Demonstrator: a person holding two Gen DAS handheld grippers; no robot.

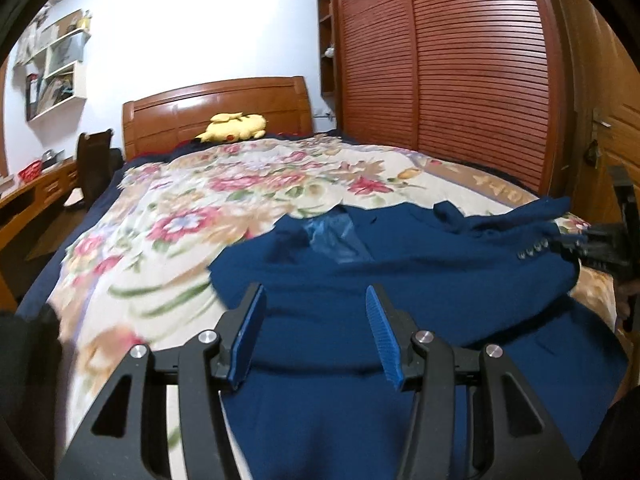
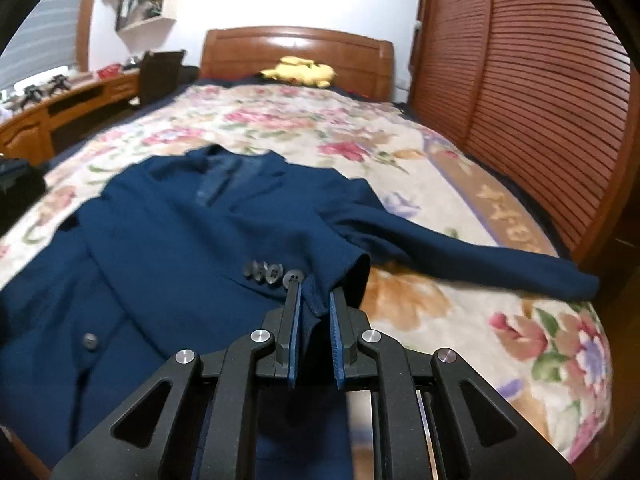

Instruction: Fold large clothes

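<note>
A dark blue suit jacket (image 2: 168,240) lies front up on the floral bedspread (image 2: 320,120), collar toward the headboard. My right gripper (image 2: 315,290) is shut on the cuff of one sleeve (image 2: 314,306), just beside its row of buttons (image 2: 268,272), and holds that sleeve over the jacket's front. The other sleeve (image 2: 480,260) stretches out to the right across the bed. In the left wrist view my left gripper (image 1: 316,296) hovers over the jacket (image 1: 400,280) with its blue pads (image 1: 248,336) apart and the cloth showing between them. The right gripper (image 1: 592,240) appears there at the right, with the cuff.
A yellow plush toy (image 1: 236,126) lies by the wooden headboard (image 1: 216,104). Slatted wardrobe doors (image 1: 460,80) run along the bed's right side. A desk (image 2: 60,108) and a dark chair (image 2: 160,72) stand to the left, with wall shelves (image 1: 60,68) above.
</note>
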